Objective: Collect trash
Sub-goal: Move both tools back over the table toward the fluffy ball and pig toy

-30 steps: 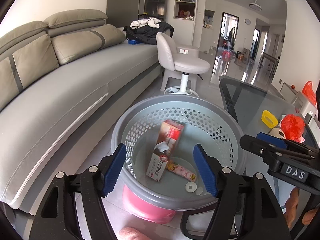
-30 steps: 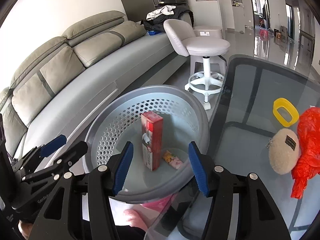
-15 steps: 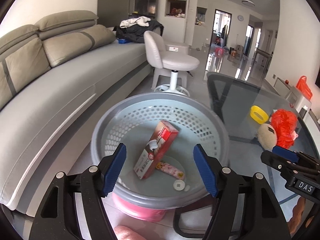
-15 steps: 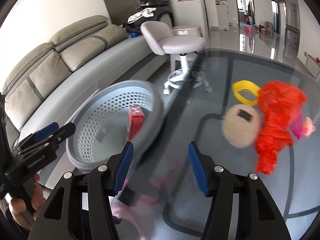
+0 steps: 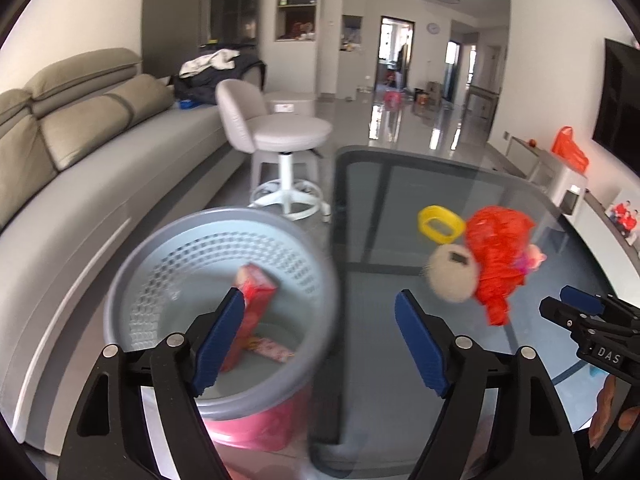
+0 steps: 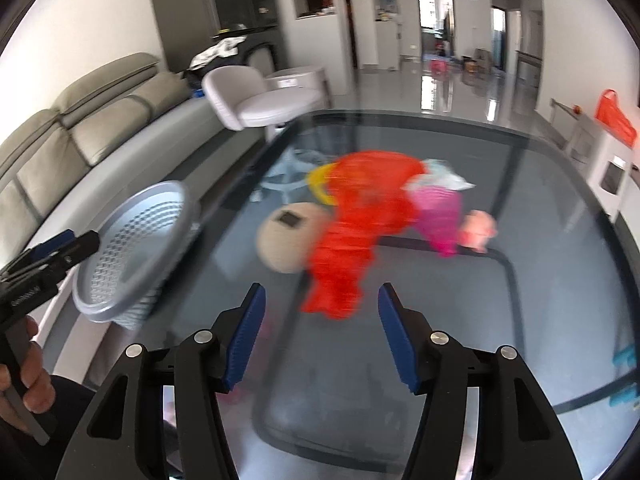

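Much of what you see is smeared by motion, so fine detail on the trash is hard to read. Your left gripper (image 5: 320, 332) has its jaws opening with nothing between them; it hangs over the seam where the grey perforated basket (image 5: 168, 240) meets the edge of the glass table (image 5: 400, 184). Its left finger covers part of the red carton (image 5: 256, 292) leaning inside the basket, and a small pink wrapper (image 5: 272, 350) lies on the basket floor beside it — the print on either cannot be made out. Your right gripper (image 6: 320, 332) is parted and empty, pointed at the near end of the crumpled red plastic bag (image 6: 352, 232) on the table.

The right wrist view shows what the left barely catches: a pink bag (image 6: 438, 216), a white scrap (image 6: 444, 174) and a small pink lump (image 6: 478, 230) to the right of the red bag, all too blurred to identify. The red bag hides most of the yellow ring (image 6: 318, 180) there, while the left view shows it whole at the far side of the beige fuzzy ball (image 6: 284, 236). Only the left view looks into the basket; from the right its contents are hidden behind the rim. Your hand (image 6: 28, 376) on the left gripper's handle is cut off at the frame edge.
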Available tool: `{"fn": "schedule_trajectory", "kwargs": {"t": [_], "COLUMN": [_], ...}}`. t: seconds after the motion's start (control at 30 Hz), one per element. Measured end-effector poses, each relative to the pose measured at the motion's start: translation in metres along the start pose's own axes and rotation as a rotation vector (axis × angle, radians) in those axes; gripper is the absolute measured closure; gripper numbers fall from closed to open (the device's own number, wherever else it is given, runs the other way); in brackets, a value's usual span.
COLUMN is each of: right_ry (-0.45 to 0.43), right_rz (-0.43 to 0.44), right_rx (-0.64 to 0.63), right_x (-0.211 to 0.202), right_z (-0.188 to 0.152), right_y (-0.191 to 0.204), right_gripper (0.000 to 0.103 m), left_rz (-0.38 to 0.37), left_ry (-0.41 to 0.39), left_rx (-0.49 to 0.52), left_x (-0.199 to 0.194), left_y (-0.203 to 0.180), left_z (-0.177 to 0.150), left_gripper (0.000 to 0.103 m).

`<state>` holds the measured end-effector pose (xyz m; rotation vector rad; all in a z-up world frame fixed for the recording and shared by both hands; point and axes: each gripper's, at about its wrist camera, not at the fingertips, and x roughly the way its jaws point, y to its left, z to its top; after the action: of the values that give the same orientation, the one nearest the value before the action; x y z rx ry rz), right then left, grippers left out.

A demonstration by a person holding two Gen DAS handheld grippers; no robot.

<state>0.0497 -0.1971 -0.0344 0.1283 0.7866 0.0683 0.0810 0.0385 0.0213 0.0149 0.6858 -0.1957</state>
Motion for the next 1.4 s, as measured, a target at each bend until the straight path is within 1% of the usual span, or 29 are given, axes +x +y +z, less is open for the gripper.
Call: {"fn": "schedule_trajectory", "kwargs": {"t": [0.17,0.3,0.43,0.57,0.73,0.87,1.1,1.2,1.33,1.4], "right_ry": [-0.020,-0.016,-0.005,0.001,0.022,0.057,0.078,0.091,0.106,0.109], "right_rz": [-0.051,-0.073,-0.093,-0.119,-0.129,-0.120,-0.135,-0.171,-0.176,-0.175], "right_rx": [0.049,0.091,0.106,0.110,0.162,0.233,0.250,0.216,0.203,0.201], "right_x": [-0.009,-0.006,-0.002,0.010,0.032,0.056,0.081,0.090,0.096,0.098], "right_z": [0.000,-0.001,0.000,0.010,0.022,0.031,0.042,0.047,0.047,0.047], "right_y": [-0.043,-0.070,-0.087,-0.104,-0.122,-0.137,-0.138,-0.135,-0.134,-0.133], "right_gripper": [0.044,0.043,0.043,0.043,0.043,0.043,0.043,0.044,0.044,0.048], "left_rz": [-0.033,-0.057,-0.075,-0.077,-0.073,-0.075,-0.059,-0.055,-0.053,-0.054], "left_ry": [-0.003,0.006,0.021,0.033,0.043,0.074,0.076,0.081,0.093,0.099], "left_rx": [0.029,0.045,0.062,0.080,0.081,0.071,0.078,0.076,0.064,0.060], "left_x": [0.010,0.026,0.044,0.061,0.075,0.087,0.096,0.101,0.107,0.109], "left_y": [-0.036,-0.063,-0.082,-0.094,-0.095,-0.092,-0.094,-0.094,-0.091,-0.091], "left_z": [0.005,0.009,0.016,0.021,0.016,0.014,0.013,0.013,0.013,0.012], "left_gripper": [0.024,0.023,0.022,0.022,0.022,0.022,0.022,0.022,0.022,0.022]}}
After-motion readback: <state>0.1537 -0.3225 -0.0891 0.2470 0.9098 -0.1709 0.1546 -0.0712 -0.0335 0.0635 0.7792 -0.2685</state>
